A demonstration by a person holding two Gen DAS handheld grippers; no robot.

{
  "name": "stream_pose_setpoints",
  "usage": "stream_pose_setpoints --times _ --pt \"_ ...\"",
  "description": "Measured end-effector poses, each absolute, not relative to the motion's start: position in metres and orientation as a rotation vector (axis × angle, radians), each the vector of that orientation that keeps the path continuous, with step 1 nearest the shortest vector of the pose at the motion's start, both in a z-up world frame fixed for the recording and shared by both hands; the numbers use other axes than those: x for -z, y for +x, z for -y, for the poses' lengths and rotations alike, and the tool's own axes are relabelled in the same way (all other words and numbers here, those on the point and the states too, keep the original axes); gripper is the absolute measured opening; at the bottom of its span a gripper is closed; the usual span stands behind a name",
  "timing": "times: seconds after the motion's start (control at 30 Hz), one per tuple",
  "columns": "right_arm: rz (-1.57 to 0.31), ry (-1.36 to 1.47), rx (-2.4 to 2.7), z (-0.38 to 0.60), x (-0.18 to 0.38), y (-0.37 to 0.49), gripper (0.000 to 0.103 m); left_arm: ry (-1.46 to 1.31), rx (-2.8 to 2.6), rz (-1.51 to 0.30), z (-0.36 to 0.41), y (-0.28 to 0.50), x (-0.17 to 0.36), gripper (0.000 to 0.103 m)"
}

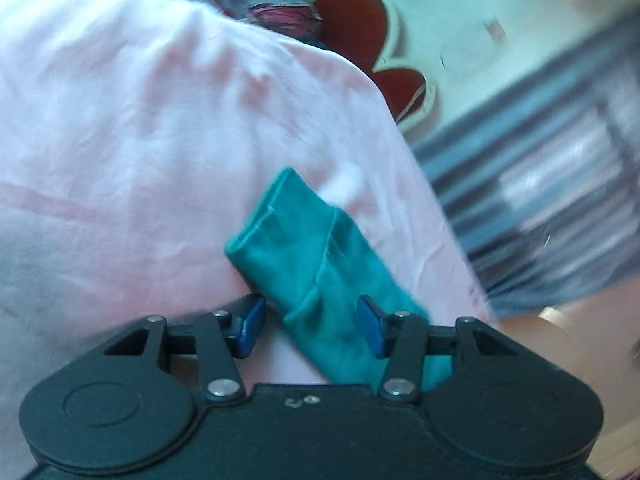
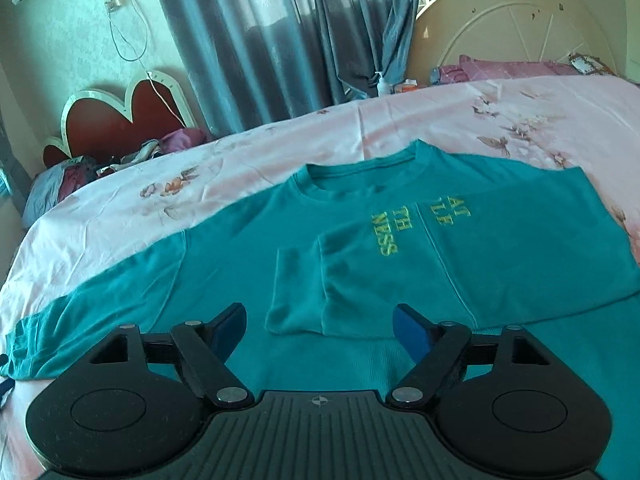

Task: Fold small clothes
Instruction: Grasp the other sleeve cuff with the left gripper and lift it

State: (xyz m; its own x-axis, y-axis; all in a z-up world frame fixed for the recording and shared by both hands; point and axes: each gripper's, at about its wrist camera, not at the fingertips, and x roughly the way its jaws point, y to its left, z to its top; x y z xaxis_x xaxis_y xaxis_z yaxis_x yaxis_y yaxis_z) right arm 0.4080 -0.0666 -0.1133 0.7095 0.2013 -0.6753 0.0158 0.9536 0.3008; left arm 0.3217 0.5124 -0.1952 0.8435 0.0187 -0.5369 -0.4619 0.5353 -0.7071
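Note:
A teal long-sleeved top (image 2: 248, 240) with yellow lettering lies flat on the pink bed sheet (image 2: 160, 184). Its right side and one sleeve are folded over the chest, with the cuff (image 2: 294, 292) near the middle. The other sleeve (image 2: 60, 328) stretches out left to the bed edge. My right gripper (image 2: 320, 324) is open and empty, hovering just above the top's lower body. In the left wrist view, my left gripper (image 1: 312, 326) is open, its jaws on either side of the teal sleeve end (image 1: 304, 252) lying on the pink sheet (image 1: 140, 120). That view is blurred.
A red heart-shaped headboard (image 2: 120, 116) and piled bedding (image 2: 72, 176) stand at the left. Grey curtains (image 2: 260, 40) hang behind the bed. A cream round headboard (image 2: 520, 20), pink pillows (image 2: 500, 68) and a bottle (image 2: 382, 80) are at the far right.

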Motion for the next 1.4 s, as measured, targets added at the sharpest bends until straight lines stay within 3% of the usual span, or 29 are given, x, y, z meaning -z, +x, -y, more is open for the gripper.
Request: stream_pose_setpoints --times 0.2,0.27,0.3,0.37,0.57,0.8,0.83,0.87,0.9,0.93,1.23,1.27,1.3,1.33,1.37,1.4 --pt "-0.785 0.322 -0.050 0.082 0.113 0.418 0.080 -0.989 -0.249 -0.453 -0.507 0.331 0.203 0.046" --pt "-0.789 0.342 -0.029 0.092 0.115 0.422 0.080 -0.960 -0.240 -0.464 -0.506 0.342 0.207 0.024" --pt "-0.794 0.349 -0.020 0.096 0.117 0.424 0.079 -0.938 -0.253 -0.492 -0.508 0.347 0.211 0.007" --pt "-0.803 0.368 -0.006 0.107 0.120 0.427 0.062 -0.926 -0.271 -0.489 -0.508 0.356 0.212 0.007" --pt "-0.789 0.400 -0.004 0.136 0.125 0.431 0.060 -0.719 -0.152 -0.476 -0.438 0.382 0.159 0.007" --pt "-0.782 0.453 -0.021 0.171 0.135 0.433 0.055 -0.519 0.147 -0.523 -0.274 0.435 0.113 0.007" --pt "-0.781 0.457 -0.020 0.177 0.136 0.432 0.050 -0.489 0.184 -0.535 -0.250 0.441 0.111 0.007" --pt "-0.781 0.468 -0.027 0.182 0.138 0.432 0.035 -0.451 0.225 -0.549 -0.221 0.447 0.109 0.007" --pt "-0.783 0.483 -0.041 0.188 0.139 0.431 0.014 -0.426 0.256 -0.561 -0.200 0.451 0.110 0.007" --pt "-0.782 0.491 -0.047 0.193 0.140 0.430 0.008 -0.398 0.286 -0.577 -0.179 0.455 0.110 0.007" --pt "-0.797 0.546 -0.101 0.230 0.145 0.415 0.005 -0.255 0.463 -0.750 -0.042 0.477 0.148 0.008" --pt "-0.807 0.582 -0.114 0.236 0.148 0.415 0.006 -0.230 0.486 -0.794 -0.028 0.480 0.156 0.010" --pt "-0.818 0.612 -0.123 0.240 0.151 0.415 0.015 -0.207 0.501 -0.817 -0.018 0.479 0.163 0.022" --pt "-0.829 0.633 -0.118 0.244 0.153 0.415 0.030 -0.180 0.510 -0.828 -0.009 0.475 0.170 0.043" --pt "-0.819 0.648 -0.110 0.247 0.153 0.413 0.074 -0.150 0.512 -0.837 -0.001 0.470 0.175 0.056" --pt "-0.794 0.656 -0.114 0.249 0.152 0.411 0.089 -0.119 0.502 -0.827 0.002 0.464 0.175 0.075"
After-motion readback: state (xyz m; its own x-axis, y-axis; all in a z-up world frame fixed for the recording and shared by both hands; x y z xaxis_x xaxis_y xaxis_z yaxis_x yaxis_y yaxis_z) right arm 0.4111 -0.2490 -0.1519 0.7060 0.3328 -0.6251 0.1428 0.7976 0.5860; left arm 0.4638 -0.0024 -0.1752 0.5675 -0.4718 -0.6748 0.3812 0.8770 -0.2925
